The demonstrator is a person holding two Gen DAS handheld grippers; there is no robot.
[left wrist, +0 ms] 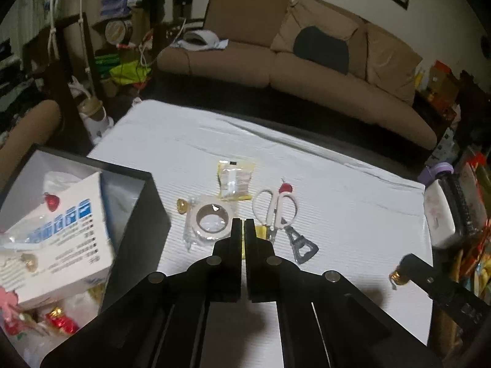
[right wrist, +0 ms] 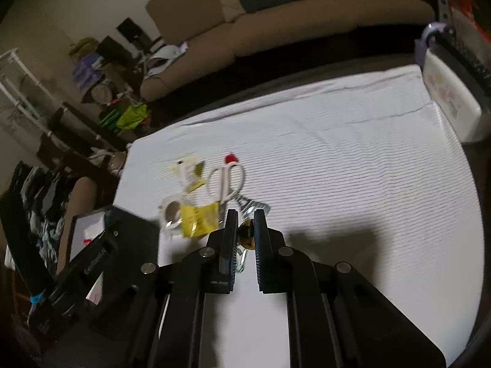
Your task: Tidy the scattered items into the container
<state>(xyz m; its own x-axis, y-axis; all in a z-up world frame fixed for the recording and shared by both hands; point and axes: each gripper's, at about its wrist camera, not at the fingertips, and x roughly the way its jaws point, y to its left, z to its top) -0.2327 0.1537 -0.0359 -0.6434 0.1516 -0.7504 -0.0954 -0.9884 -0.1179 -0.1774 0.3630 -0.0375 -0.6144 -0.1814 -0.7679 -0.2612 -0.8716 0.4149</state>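
From the left wrist view, the left gripper (left wrist: pixel 242 224) hangs over a white cloth-covered table (left wrist: pixel 337 184), its two black fingers pressed nearly together with only a thin yellow sliver showing in the slit between them; what that is cannot be told. Ahead lie a roll of white tape (left wrist: pixel 211 220), a clear and yellow packet (left wrist: pixel 234 181), white-handled scissors (left wrist: pixel 276 207) and a grey tower-shaped bottle opener (left wrist: pixel 300 243). A black open box (left wrist: pixel 138 214) at the left holds a white carton (left wrist: pixel 58 239) and wrapped sweets. From the right wrist view, the right gripper (right wrist: pixel 246 227) pinches a gold-wrapped candy (right wrist: pixel 246 237) between its fingers, above the cloth, with the black box at lower left.
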